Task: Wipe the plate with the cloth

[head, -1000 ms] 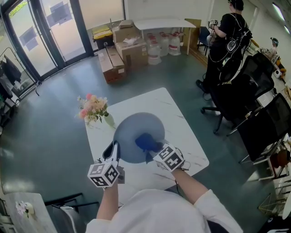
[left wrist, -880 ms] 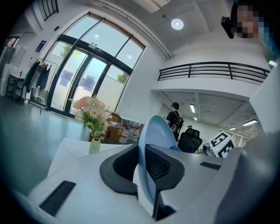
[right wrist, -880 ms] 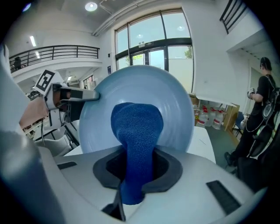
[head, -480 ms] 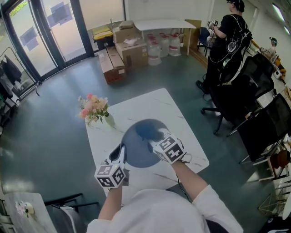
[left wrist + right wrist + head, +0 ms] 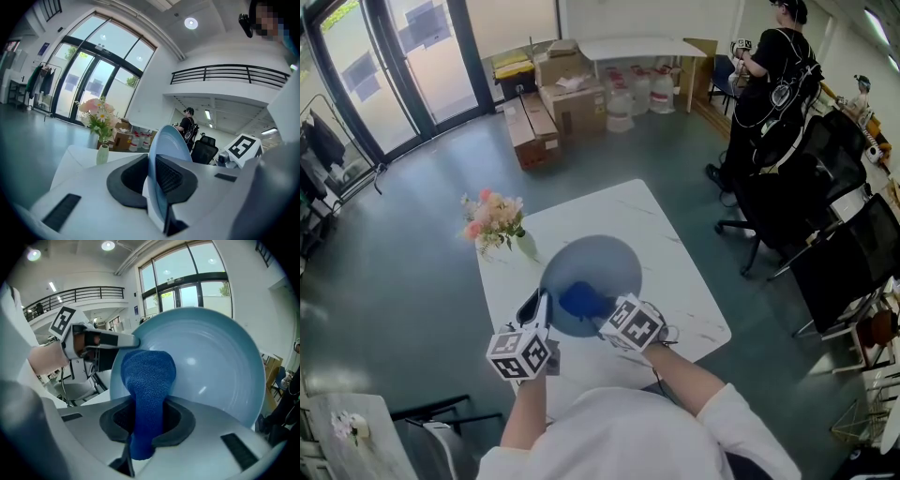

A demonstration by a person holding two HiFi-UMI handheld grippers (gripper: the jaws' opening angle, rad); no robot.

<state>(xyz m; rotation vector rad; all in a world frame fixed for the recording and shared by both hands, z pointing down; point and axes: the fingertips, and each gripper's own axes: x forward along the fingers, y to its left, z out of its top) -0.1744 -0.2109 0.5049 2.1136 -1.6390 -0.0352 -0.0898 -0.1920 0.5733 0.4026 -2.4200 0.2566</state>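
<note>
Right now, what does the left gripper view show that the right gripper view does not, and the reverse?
Only the left gripper view: the flowers in a vase, and the plate seen edge-on, its rim clamped in the left gripper. Only the right gripper view: the blue cloth clamped in the right gripper and lying against the plate's inner face. Both: the light blue plate and the other gripper.
</note>
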